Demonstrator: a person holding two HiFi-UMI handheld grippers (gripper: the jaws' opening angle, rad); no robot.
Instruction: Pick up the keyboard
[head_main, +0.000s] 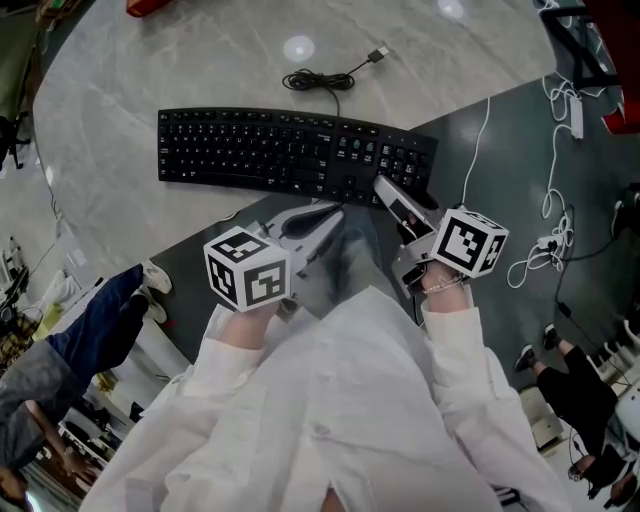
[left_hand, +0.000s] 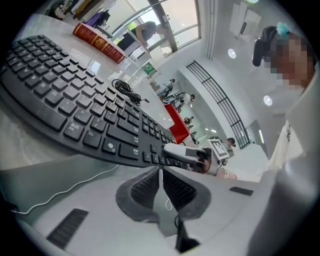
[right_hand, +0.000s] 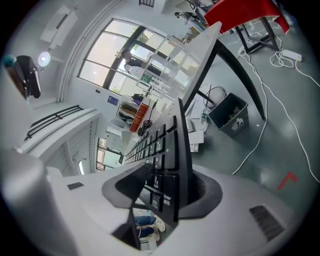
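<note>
The keyboard (head_main: 290, 155) is lying flat on the table (head_main: 120, 90), running from nine to three across my head view, with its right end sitting at the table's rim. Its cable (head_main: 330, 78) is coiling loose at twelve, just beyond the back edge, plug end free.

My right claw (head_main: 385, 192) is coming in from five o'clock and pinching the number-pad corner. In the right gripper view the pads are pressing on that end, one on the keys and one underneath. My left claw (head_main: 335, 212) is hanging at six, just beside the front edge near the middle; its jaws are pressed together with nothing in them.

I am judging the keyboard to be light and stiff, but long. From one corner alone it is likely to swing and droop at nine, and the pad on the keys is resting on caps that give rather than on solid frame. The smooth plastic may slide. A steadier hold would be on the bare rim — my left claw spreading and taking the front edge further toward nine, so the load is shared. The cable will be trailing along.
</note>
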